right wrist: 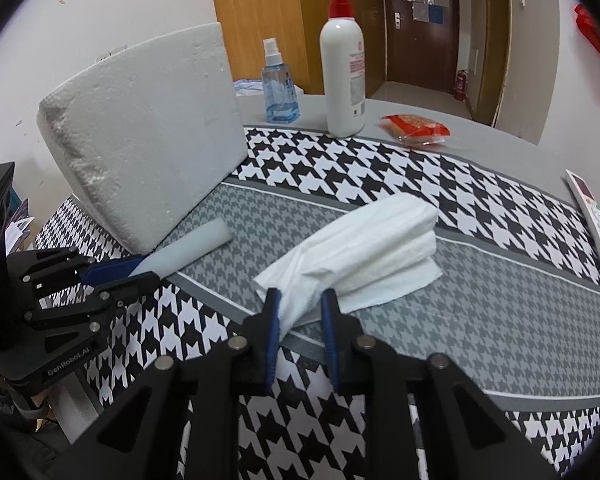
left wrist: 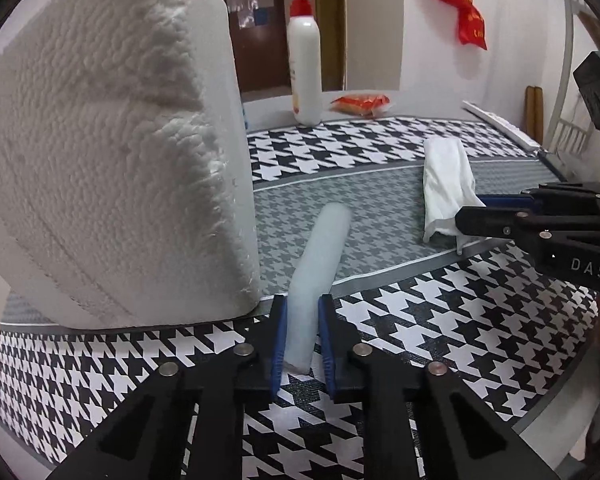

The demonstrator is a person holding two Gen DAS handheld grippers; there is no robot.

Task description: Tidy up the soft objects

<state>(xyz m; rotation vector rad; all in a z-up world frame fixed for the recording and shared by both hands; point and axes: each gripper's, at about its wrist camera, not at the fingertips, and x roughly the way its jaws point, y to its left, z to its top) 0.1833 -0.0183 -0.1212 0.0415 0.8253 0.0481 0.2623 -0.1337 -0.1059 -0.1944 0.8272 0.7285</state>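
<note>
Left tongs [left wrist: 303,336] clenched on near end of pale foam stick [left wrist: 318,264]; stick lies on desk [left wrist: 440,320], long axis running straight ahead from pads, far end free beside foam block [left wrist: 112,160].
Right tongs [right wrist: 300,320] pinched on near corner of folded white cloth [right wrist: 364,252]; cloth stretches ahead and rightward, bulk resting on grey band of desk.
Each piece gripped at its closest end, so lifting likely leaves far ends trailing.
Beyond: pump bottle [right wrist: 342,72], spray bottle [right wrist: 278,88], red packet [right wrist: 416,130].

Left gripper [left wrist: 303,336] clamped on near end of foam tube [left wrist: 318,268]; foam block [left wrist: 112,148] left, white cloth [left wrist: 446,184] right.
</note>
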